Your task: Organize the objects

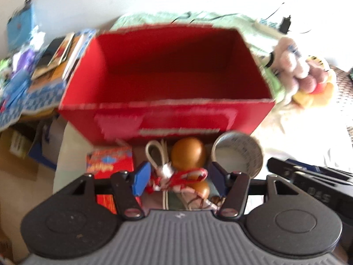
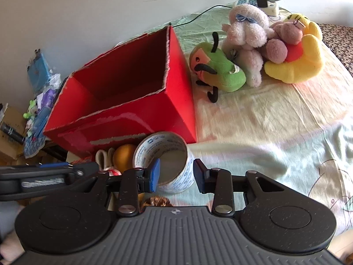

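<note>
An open, empty red box point(image 1: 187, 119) point(image 2: 132, 123) stands on the bed. Against its near wall lies a small pile: a white cord loop point(image 1: 154, 152) point(image 2: 102, 154), an orange egg-shaped ball point(image 1: 188, 152) point(image 2: 124, 154), a tape roll point(image 1: 247, 152) point(image 2: 167, 141) and a red packet point(image 1: 110, 161). My left gripper point(image 1: 178, 178) hovers open over a red-and-white string bundle point(image 1: 176, 176), fingers wide on either side. My right gripper point(image 2: 176, 174) is open at the upright tape roll, straddling its right wall. Whether either finger touches the roll is unclear.
Several plush toys point(image 2: 245, 44) point(image 1: 297, 66) lie on the pale sheet point(image 2: 264, 132) right of the box, with a power strip point(image 2: 264, 4) behind. Books and bags point(image 1: 44, 66) point(image 2: 39, 88) crowd the left side. A second brown ball point(image 1: 201, 190) sits under the strings.
</note>
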